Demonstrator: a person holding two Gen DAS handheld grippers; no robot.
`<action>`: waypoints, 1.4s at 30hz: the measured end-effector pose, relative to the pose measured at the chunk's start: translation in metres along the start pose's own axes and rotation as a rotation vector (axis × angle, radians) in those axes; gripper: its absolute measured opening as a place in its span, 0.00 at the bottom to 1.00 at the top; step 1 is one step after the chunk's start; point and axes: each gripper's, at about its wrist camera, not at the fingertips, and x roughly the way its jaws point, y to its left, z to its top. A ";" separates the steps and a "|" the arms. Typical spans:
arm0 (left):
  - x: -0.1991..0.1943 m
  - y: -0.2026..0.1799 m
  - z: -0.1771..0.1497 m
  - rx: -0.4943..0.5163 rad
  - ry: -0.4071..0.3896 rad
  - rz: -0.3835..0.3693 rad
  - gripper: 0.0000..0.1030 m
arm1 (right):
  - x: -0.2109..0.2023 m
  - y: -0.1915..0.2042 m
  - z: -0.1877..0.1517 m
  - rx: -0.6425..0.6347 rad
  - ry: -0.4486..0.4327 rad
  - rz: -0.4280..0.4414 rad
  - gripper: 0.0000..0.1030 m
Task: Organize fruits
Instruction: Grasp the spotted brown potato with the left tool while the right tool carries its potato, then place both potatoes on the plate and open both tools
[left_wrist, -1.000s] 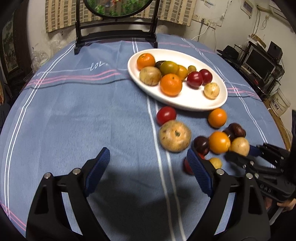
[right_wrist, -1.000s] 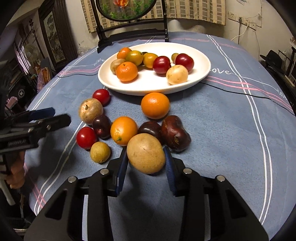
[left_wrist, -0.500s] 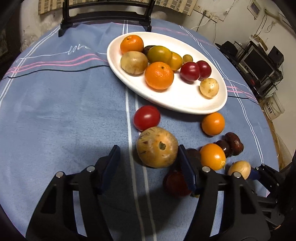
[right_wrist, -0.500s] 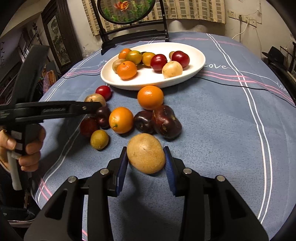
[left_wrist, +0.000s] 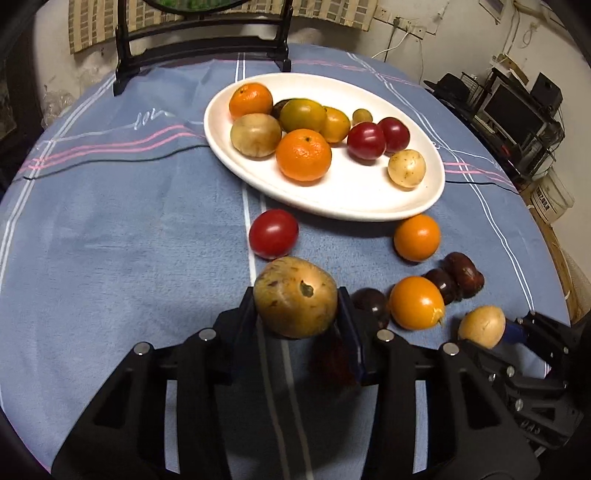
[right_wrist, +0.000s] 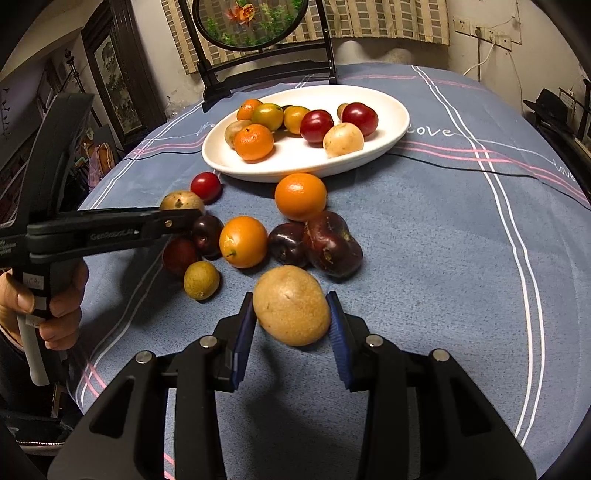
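Note:
A brown spotted fruit (left_wrist: 295, 295) sits between the blue pads of my left gripper (left_wrist: 296, 308). The jaws are closing and both pads touch its sides. My right gripper (right_wrist: 291, 308) is shut on a smooth tan fruit (right_wrist: 291, 304), held a little above the cloth. From the left wrist view that tan fruit (left_wrist: 482, 326) shows at the lower right. The white oval plate (left_wrist: 332, 208) beyond holds several oranges, tomatoes and pale fruits. Loose on the cloth lie a red tomato (left_wrist: 273, 233), two oranges (left_wrist: 416, 237), dark plums (left_wrist: 463, 269) and a small yellow-green fruit (right_wrist: 201, 280).
A blue striped cloth (left_wrist: 110, 240) covers the round table. A black mirror stand (left_wrist: 199, 40) stands at the far edge behind the plate. Shelves with electronics (left_wrist: 517, 110) are off to the right. A person's hand (right_wrist: 55, 306) grips the left tool's handle.
My left gripper moved forward over the cloth to the brown spotted fruit and its jaws narrowed from wide apart to touching it. The right gripper kept still with the tan fruit.

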 end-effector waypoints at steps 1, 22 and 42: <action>-0.004 0.000 -0.001 0.006 -0.008 -0.003 0.42 | -0.003 0.000 0.001 -0.002 -0.007 0.001 0.38; -0.033 -0.007 0.088 0.017 -0.139 -0.060 0.43 | -0.008 0.010 0.117 -0.082 -0.193 -0.049 0.38; 0.055 0.018 0.155 -0.121 -0.055 0.008 0.62 | 0.098 -0.038 0.184 0.068 -0.073 -0.116 0.47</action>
